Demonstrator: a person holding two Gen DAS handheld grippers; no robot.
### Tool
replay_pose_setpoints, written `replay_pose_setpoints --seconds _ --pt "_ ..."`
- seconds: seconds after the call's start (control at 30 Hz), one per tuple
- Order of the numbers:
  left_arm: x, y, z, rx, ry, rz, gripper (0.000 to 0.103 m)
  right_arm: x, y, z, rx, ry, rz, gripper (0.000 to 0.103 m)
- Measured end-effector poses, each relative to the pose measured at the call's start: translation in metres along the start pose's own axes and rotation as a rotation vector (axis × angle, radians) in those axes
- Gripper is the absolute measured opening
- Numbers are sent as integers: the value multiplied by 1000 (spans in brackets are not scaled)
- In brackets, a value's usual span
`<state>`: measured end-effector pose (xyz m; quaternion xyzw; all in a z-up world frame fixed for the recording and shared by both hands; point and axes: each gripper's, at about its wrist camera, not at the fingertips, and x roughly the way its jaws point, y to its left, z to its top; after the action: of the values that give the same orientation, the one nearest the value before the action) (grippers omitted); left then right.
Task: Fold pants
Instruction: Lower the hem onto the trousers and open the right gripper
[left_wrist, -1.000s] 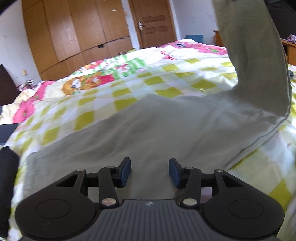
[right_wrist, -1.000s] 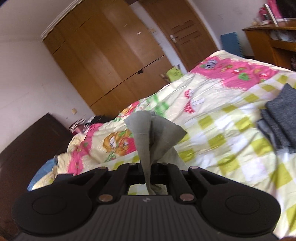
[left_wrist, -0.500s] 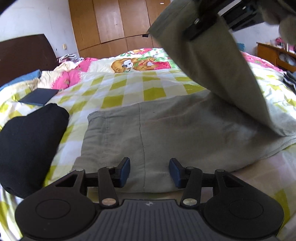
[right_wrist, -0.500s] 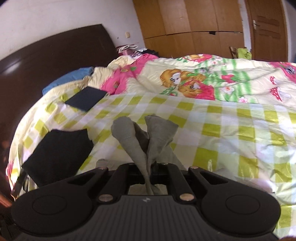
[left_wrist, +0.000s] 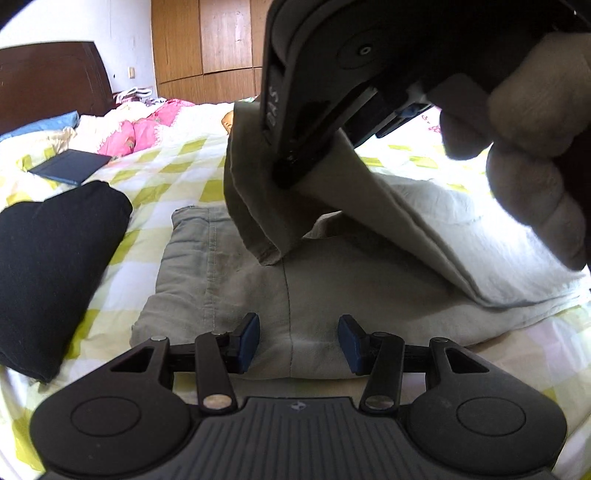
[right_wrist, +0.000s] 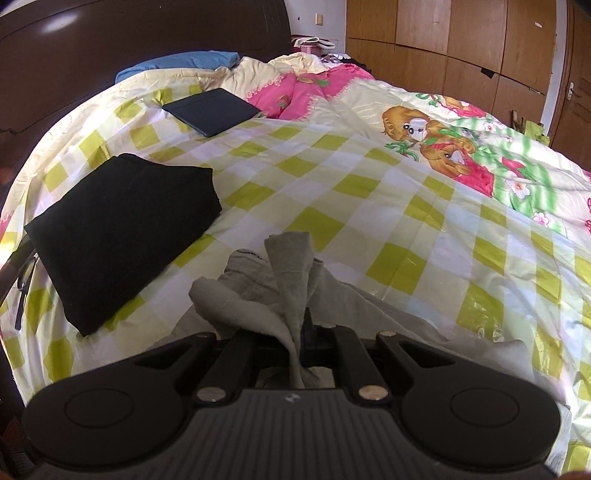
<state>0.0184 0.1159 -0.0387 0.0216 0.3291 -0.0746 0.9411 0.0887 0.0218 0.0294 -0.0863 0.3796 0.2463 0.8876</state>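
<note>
Grey pants (left_wrist: 229, 291) lie flat on the checked bed cover, their hemmed end toward the left. My left gripper (left_wrist: 299, 341) hovers open at their near edge, its blue pads (left_wrist: 248, 339) on either side of a seam without pinching it. Over them, my right gripper (left_wrist: 291, 166) is shut on the other end of the pants, and that folded-over leg (left_wrist: 388, 210) slopes down to the layer below. In the right wrist view the pinched grey cloth (right_wrist: 291, 266) bunches up out of my right gripper (right_wrist: 303, 328).
A folded black garment (left_wrist: 51, 266) (right_wrist: 122, 229) lies to the left of the pants. Beyond it rests a dark flat case (left_wrist: 70, 168) (right_wrist: 210, 110). A gloved hand (left_wrist: 535, 166) holds the right gripper. The dark headboard (right_wrist: 110, 48) and wooden wardrobes (right_wrist: 461, 37) stand behind the bed.
My right gripper has carried the held pant end across to the left and down over the lower layer. My left gripper has slid left along the pants' near edge, still open.
</note>
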Motion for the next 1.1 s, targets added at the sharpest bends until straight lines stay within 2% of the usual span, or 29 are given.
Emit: replay_pose_setpoints --seconds 0.1,0.17,0.2,0.23,0.3,0.53,0.63,0.73,0.8,0.9,1.03,1.1 --pt "-1 6 0 -37 -2 -15 61 -10 -28 18 199 -56 18 5" --pt "-2 9 0 -59 -5 -18 61 -24 -59 25 420 -139 27 5" --pt "-2 10 0 -67 -4 -20 61 -31 -71 27 489 -173 26 5" --pt "-2 10 -1 -72 -4 -23 61 -35 -75 30 495 -195 13 5" --pt "-3 10 -1 -73 -7 -23 61 -34 -66 32 416 -177 2 5" --pt "-6 6 -1 -48 -16 2 61 44 9 -5 159 126 123 5" --pt "-10 5 -1 -38 -24 22 62 58 30 -18 3 188 141 6" --pt "-12 2 -2 -12 -18 37 62 51 32 -18 -37 169 192 9" --pt "-13 1 -2 -9 -18 37 62 51 32 -17 -52 191 240 11" --pt "-13 1 -1 -6 -14 40 62 52 36 -20 -82 186 253 10" --pt "-16 -5 -1 29 -19 50 62 42 40 -20 -125 145 311 8" --pt "-17 -9 -2 52 -18 54 63 41 44 -21 -179 166 343 8"
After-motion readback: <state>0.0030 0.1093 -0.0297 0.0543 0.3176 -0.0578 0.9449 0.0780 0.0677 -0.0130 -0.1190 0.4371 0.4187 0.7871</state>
